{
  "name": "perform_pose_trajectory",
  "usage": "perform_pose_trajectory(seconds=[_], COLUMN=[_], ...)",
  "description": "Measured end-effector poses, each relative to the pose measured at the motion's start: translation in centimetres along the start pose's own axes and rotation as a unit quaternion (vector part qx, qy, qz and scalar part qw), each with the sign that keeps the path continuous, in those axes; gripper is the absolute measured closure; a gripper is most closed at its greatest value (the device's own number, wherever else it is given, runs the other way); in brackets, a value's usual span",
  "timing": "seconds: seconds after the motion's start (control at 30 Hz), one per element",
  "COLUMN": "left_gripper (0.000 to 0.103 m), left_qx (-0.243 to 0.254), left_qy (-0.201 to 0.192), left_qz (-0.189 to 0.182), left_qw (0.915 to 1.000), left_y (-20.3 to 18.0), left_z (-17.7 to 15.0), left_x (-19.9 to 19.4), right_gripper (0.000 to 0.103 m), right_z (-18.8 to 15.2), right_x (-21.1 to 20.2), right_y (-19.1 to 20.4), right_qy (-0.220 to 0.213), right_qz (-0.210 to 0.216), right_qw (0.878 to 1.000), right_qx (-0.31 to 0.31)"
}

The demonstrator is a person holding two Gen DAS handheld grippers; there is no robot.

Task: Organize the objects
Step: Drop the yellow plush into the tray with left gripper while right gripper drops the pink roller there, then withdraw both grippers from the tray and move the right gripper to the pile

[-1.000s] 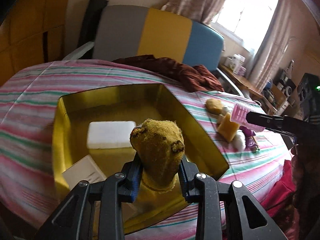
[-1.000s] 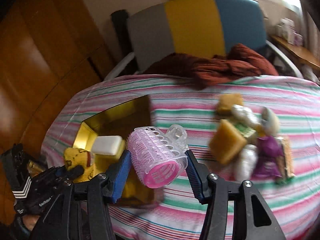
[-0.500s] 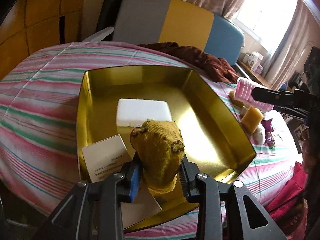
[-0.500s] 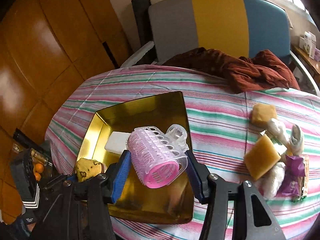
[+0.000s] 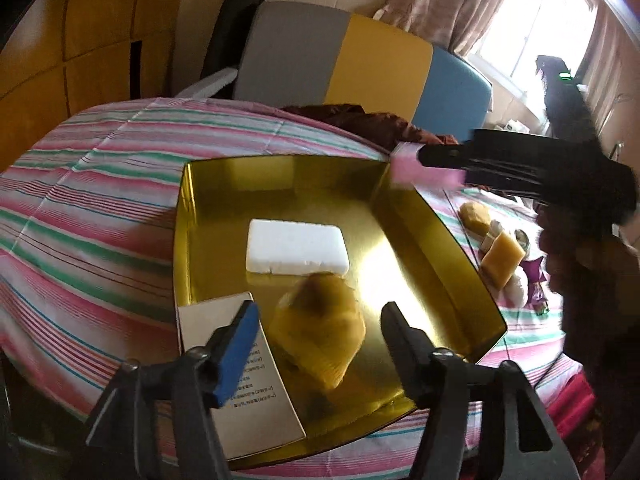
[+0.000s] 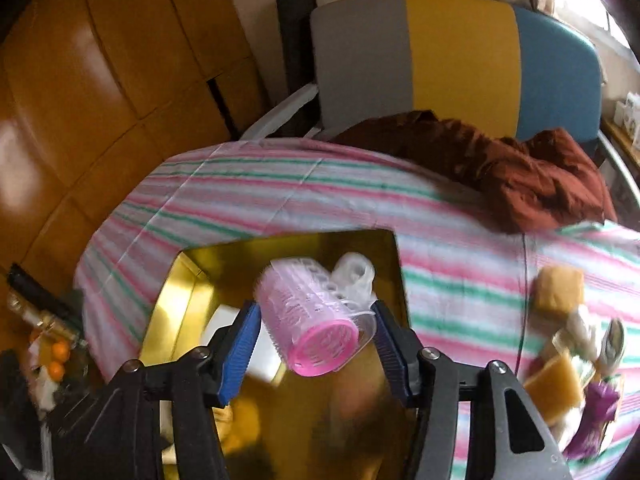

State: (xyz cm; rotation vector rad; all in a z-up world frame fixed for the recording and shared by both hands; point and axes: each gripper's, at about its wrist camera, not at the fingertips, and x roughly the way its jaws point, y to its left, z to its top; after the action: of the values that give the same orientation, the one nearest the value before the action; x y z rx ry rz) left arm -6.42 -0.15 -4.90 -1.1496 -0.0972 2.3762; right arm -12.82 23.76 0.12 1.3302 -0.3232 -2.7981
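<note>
A gold tray (image 5: 440, 240) sits on the striped tablecloth and holds a white block (image 5: 296, 246) and a white card (image 5: 256, 380). My left gripper (image 5: 318, 320) is open above the tray's near end. A yellow knitted toy (image 5: 320, 332) lies blurred between its fingers, free of both pads. My right gripper (image 6: 316, 336) is shut on a pink hair roller (image 6: 312, 320) with a clear clip, held over the tray (image 6: 188, 300). The roller also shows in the left wrist view (image 5: 424, 168) at the tray's far right corner.
A pile of small items lies to the right of the tray: yellow sponges (image 5: 502, 256), white pieces and a purple wrapper (image 6: 596, 420). A dark red cloth (image 6: 520, 168) lies at the table's far edge before a grey, yellow and blue chair (image 6: 460, 60).
My left gripper opened and let go of the yellow toy, which dropped into the tray. My right gripper carried the pink roller left, over the tray.
</note>
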Motion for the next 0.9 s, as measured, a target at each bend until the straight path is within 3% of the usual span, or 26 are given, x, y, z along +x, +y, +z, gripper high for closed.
perform_pose_trajectory(seconds=[0.1,0.47,0.9], left_gripper=[0.036,0.036,0.021], left_qx=[0.003,0.012,0.012], left_qy=[-0.006,-0.019,-0.062], left_qz=[0.005,0.008,0.051], left_qw=[1.0,0.9997,0.9967], left_y=[0.1,-0.7,-1.4], left_z=[0.2,0.6,1.3], left_x=[-0.4,-1.2,-3.7], right_gripper=[0.036,0.036,0.035], right_z=[0.1,-3.9,-7.4], right_x=[0.2,-1.9,-3.8], right_y=[-0.6,-1.8,-0.5], right_qy=[-0.005,0.006,0.006], right_qz=[-0.008,-0.005,-0.007], right_qw=[1.0,1.0,1.0], right_qx=[0.007,0.022,0.013])
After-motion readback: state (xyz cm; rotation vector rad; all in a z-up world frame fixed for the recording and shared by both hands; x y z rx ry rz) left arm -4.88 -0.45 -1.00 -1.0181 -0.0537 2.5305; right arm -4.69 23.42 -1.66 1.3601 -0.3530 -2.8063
